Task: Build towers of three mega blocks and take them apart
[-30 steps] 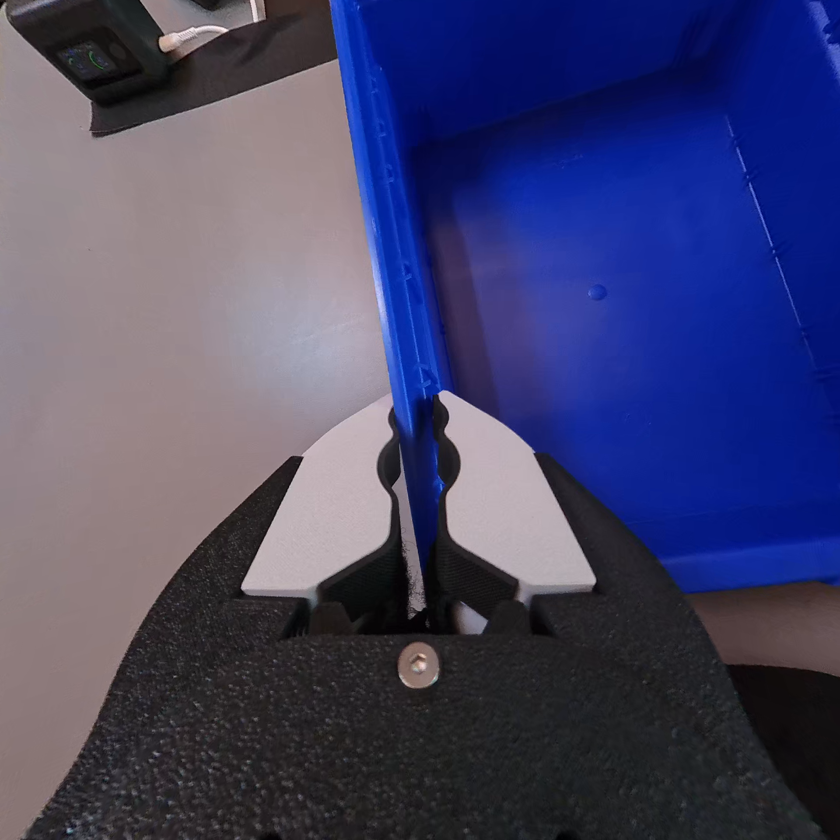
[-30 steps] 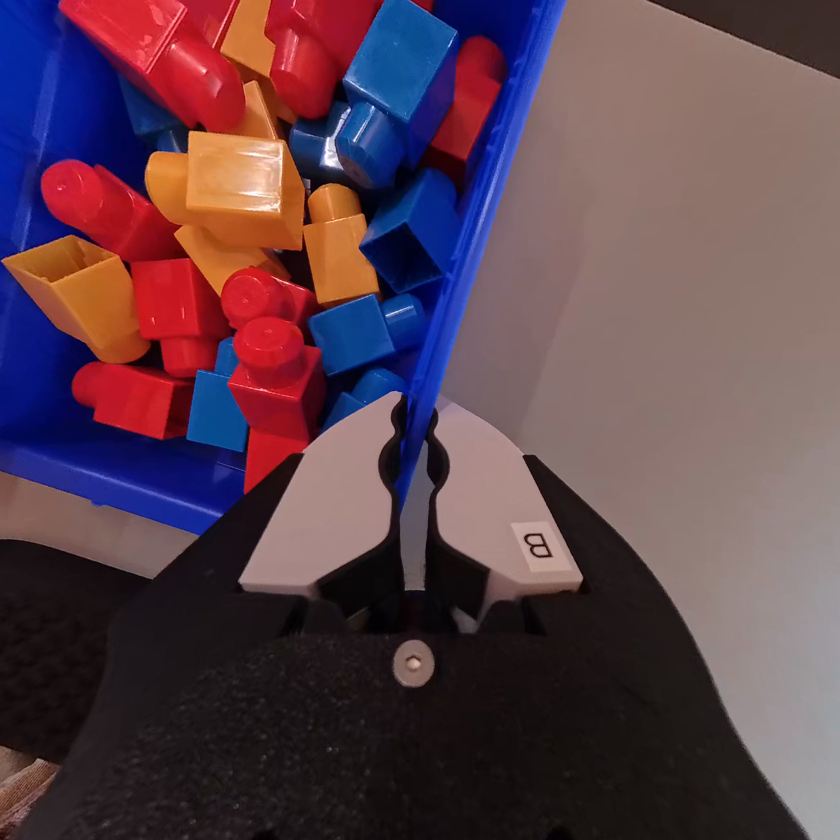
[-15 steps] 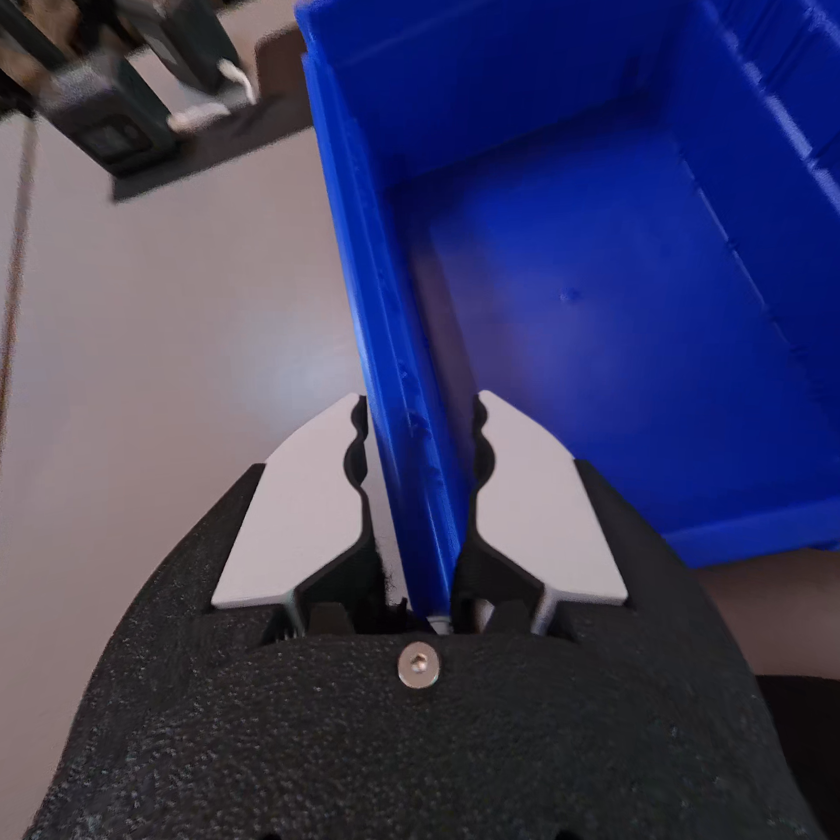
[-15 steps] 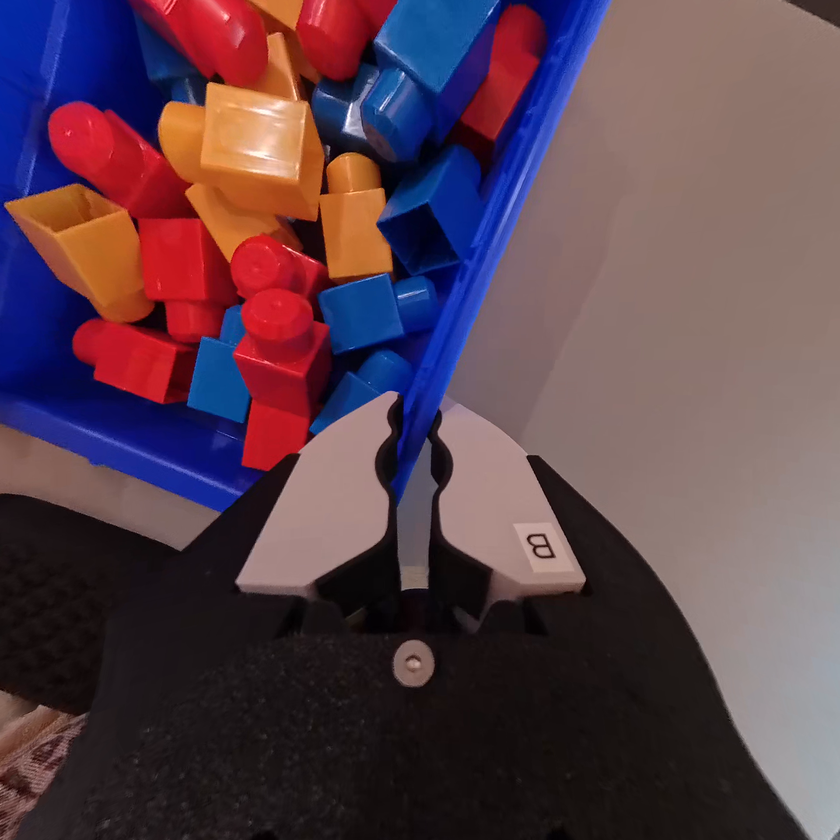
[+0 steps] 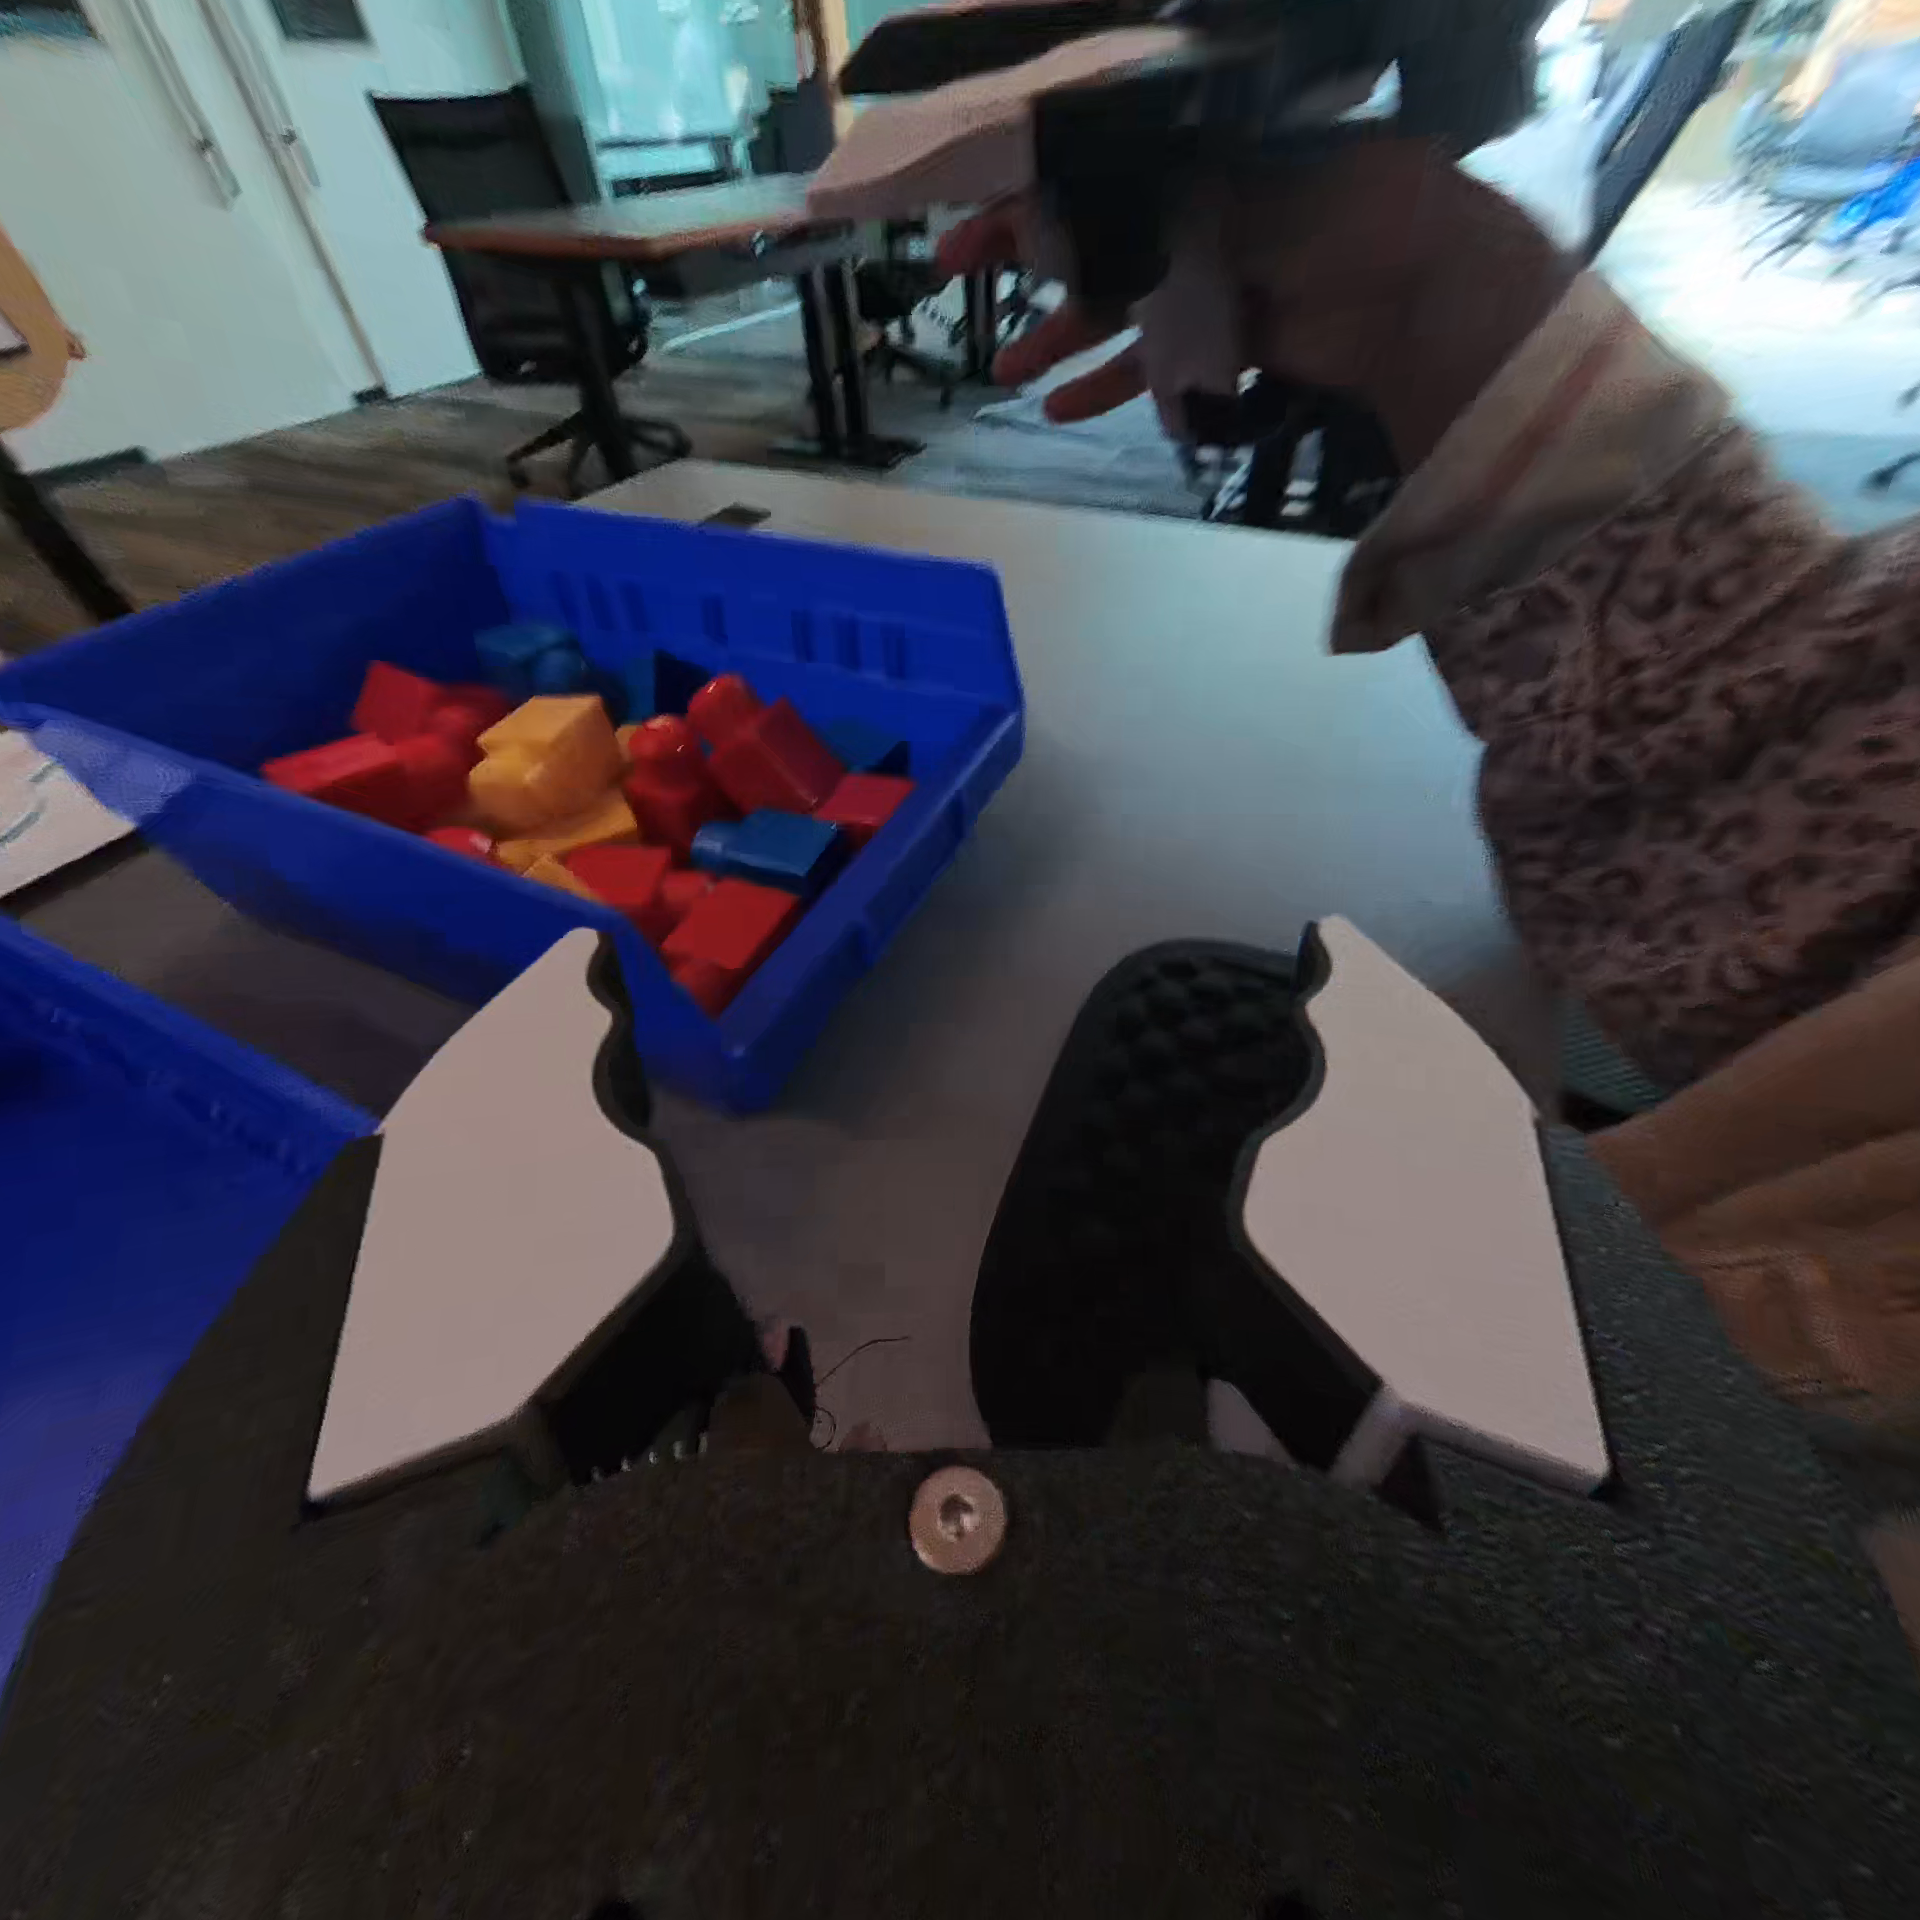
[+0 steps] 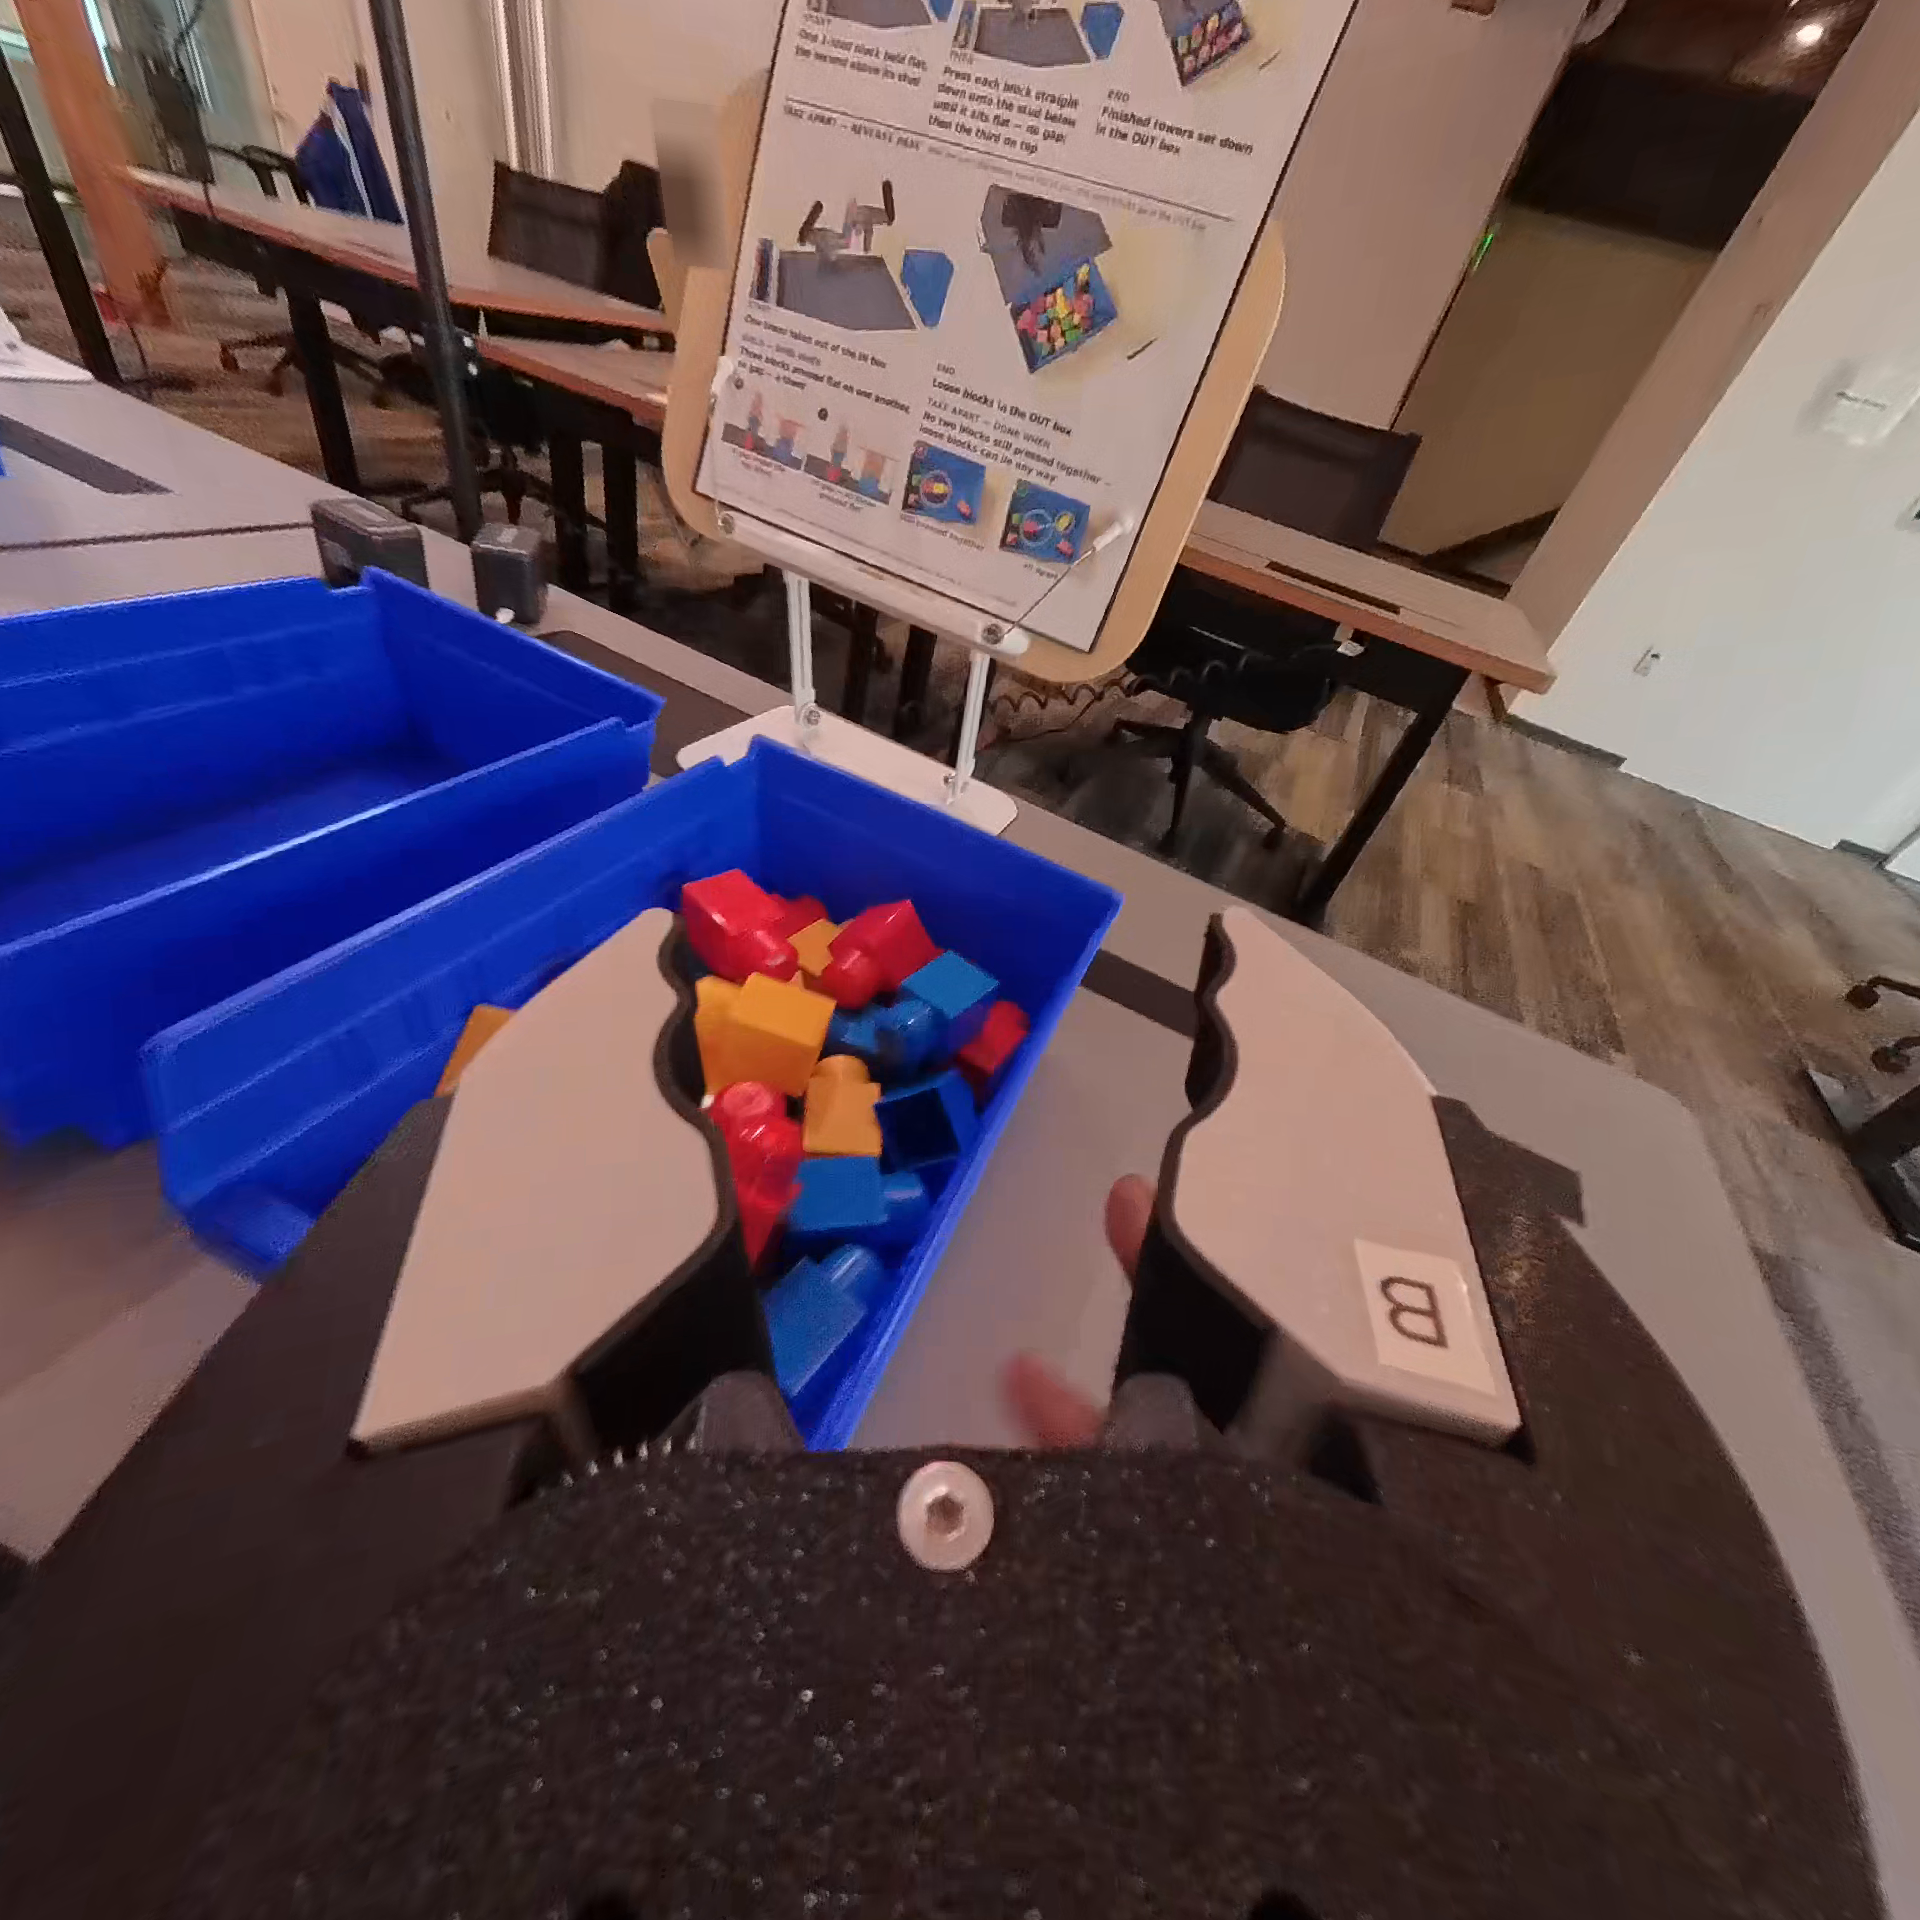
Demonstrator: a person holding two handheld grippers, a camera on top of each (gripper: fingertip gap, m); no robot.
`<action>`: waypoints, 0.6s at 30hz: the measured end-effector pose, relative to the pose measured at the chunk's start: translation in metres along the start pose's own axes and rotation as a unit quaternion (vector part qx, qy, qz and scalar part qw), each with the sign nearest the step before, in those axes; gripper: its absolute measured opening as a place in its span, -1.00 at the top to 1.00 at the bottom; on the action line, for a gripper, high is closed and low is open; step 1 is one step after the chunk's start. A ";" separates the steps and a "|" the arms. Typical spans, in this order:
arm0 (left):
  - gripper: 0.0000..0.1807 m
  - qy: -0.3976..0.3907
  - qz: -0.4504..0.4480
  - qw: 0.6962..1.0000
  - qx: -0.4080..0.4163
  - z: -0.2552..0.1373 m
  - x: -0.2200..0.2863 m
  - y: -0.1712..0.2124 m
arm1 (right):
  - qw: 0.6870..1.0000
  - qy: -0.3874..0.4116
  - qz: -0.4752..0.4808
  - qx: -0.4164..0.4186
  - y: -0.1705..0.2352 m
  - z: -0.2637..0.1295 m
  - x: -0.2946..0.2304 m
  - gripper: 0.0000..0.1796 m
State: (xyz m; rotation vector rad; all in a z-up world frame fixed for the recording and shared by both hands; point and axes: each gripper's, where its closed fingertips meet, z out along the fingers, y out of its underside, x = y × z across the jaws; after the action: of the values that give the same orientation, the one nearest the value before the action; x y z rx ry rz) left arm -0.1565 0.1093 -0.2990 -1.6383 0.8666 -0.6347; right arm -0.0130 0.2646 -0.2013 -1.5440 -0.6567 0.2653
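Observation:
A blue bin [image 5: 364, 883] on the grey table holds several loose red, yellow and blue mega blocks [image 5: 551, 748]. It also shows in the right wrist view [image 6: 343, 1049] with the blocks [image 6: 758, 1029] inside. A second, empty blue bin [image 6: 260, 790] stands beside it; its corner shows in the left wrist view [image 5: 125, 1195]. My left gripper [image 5: 951, 935] is open and empty, above the table to the right of the full bin. My right gripper [image 6: 940, 920] is open and empty, above the near end of the full bin.
A person's arm in a patterned sleeve [image 5: 1683, 748] crosses the right side, with a blurred black object [image 5: 1143, 156] in the hand. Fingertips [image 6: 1127, 1216] show under my right gripper. A sheet on a stand [image 6: 987, 312] rises behind the bins. Tables and chairs stand beyond.
Both grippers let go of the bin walls they were shut on, opened wide, and lifted and tilted up; the views now look across the table instead of down into the bins.

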 end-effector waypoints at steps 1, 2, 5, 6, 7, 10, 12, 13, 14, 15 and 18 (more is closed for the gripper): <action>-0.24 -0.029 0.014 0.999 -0.025 0.004 -0.007 0.012 | 1.000 -0.004 0.006 0.001 0.010 -0.007 -0.007 -0.07; -0.18 -0.045 0.029 0.997 -0.049 0.007 -0.011 0.022 | 1.000 -0.009 0.011 -0.007 0.025 -0.012 -0.015 -0.10; -0.04 -0.069 0.018 0.994 -0.079 0.022 -0.021 0.035 | 0.998 0.032 0.041 -0.041 0.075 -0.023 -0.017 -0.03; 0.01 -0.079 0.006 0.994 -0.076 0.027 -0.026 0.036 | 0.996 0.048 0.058 -0.045 0.088 -0.024 -0.017 0.01; 0.05 -0.097 -0.001 0.993 -0.072 0.031 -0.034 0.036 | 0.995 0.055 0.072 -0.051 0.100 -0.024 -0.019 0.03; 0.15 -0.166 -0.024 0.982 -0.082 0.043 -0.060 0.043 | 0.991 0.085 0.082 -0.068 0.122 -0.020 -0.021 0.15; 0.38 -0.217 -0.044 0.972 -0.085 0.049 -0.078 0.048 | 0.991 0.093 0.072 -0.067 0.125 -0.012 -0.024 0.25; 0.46 -0.236 -0.037 0.967 -0.091 0.051 -0.084 0.050 | 0.990 0.094 0.067 -0.078 0.128 -0.008 -0.026 0.27; 0.48 -0.247 -0.019 0.964 -0.099 0.054 -0.087 0.052 | 0.989 0.093 0.060 -0.096 0.133 -0.005 -0.027 0.28; 0.52 -0.258 0.001 0.960 -0.105 0.056 -0.090 0.053 | 0.988 0.098 0.052 -0.111 0.138 -0.002 -0.027 0.33; 0.70 -0.282 0.027 0.952 -0.114 0.062 -0.098 0.057 | 0.982 0.138 0.022 -0.126 0.146 -0.001 -0.021 0.90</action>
State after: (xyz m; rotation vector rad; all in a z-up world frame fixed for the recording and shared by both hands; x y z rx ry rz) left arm -0.1774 0.2178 -0.3648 -1.8606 0.5700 -0.0083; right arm 0.0057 0.2583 -0.3474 -1.7990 -0.4486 -0.0022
